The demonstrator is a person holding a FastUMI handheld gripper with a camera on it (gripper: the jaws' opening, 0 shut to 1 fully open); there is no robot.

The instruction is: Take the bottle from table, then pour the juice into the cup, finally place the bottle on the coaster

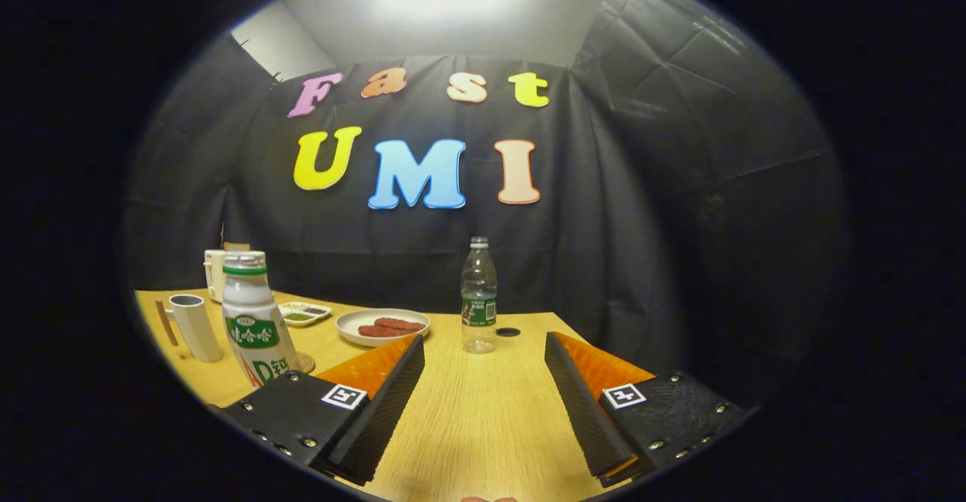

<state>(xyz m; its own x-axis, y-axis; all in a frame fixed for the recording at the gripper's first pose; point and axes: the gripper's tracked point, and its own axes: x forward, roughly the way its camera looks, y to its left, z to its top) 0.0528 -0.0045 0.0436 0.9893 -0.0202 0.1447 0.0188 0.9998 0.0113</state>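
My hand-held gripper [483, 381] hangs over the wooden worktop [468, 426] with its fingers spread wide and nothing between them. Which bottle the task means is a judgement call: the clear plastic bottle [479, 298] stands upright at twelve o'clock, beyond the fingertips and roughly on the line between them, with its cap on and little liquid that I can make out. The white drink bottle with a green band [253, 321] stands at ten o'clock, just beside my left finger, and looks more like a juice bottle. Its base seems to rest on or next to a round coaster [305, 364], though I cannot tell which.

The white cup with a handle [195, 326] sits at ten o'clock, further out, near the white bottle. A plate holding reddish food [383, 326] lies at eleven o'clock, with a small divided dish [303, 312] behind it. A small dark disc [508, 331] lies just right of the clear bottle.

Either bottle should be light, thin-walled and smooth, so it may dent or slip under a hard squeeze. I would take hold at mid-body, below the shoulder, squarely across the widest part, and keep it upright.
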